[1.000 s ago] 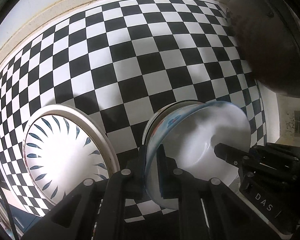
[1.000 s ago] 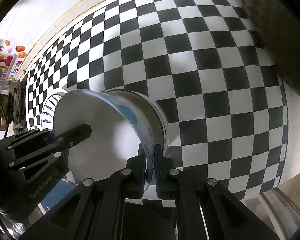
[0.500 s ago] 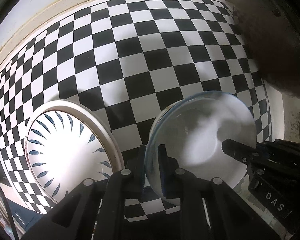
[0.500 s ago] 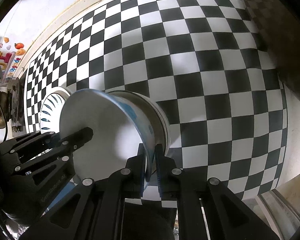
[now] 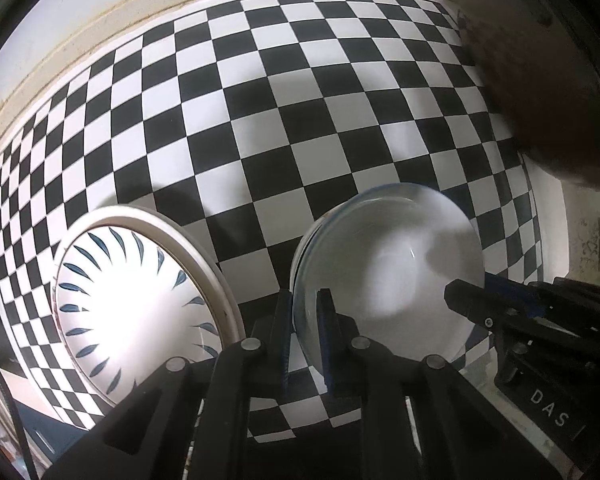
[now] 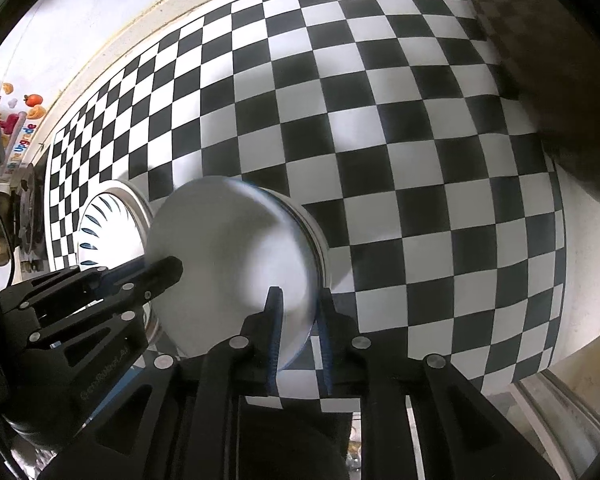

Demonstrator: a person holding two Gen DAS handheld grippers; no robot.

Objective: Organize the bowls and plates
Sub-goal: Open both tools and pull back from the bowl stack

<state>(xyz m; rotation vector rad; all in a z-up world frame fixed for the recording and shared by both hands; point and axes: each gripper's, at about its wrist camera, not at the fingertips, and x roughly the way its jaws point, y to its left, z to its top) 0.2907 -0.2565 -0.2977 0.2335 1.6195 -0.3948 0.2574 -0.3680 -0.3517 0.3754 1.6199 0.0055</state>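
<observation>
The left hand-held gripper points down at the tabletop, its 2 blue-padded fingers nearly closed on the near rim of a white round ceramic bowl. The bowl's rim is blurred, so whether the pads press it firmly is hard to tell. The right hand-held gripper straddles the opposite rim of the same bowl; its jaws are opening, with the rim between them and a gap showing on each side. The bowl sits on the black-and-white checkered cloth covering the tabletop. Just beside the bowl, apart from it, lies a white round plate with dark blue leaf strokes around its edge. A cream ledge borders the cloth's far side.
</observation>
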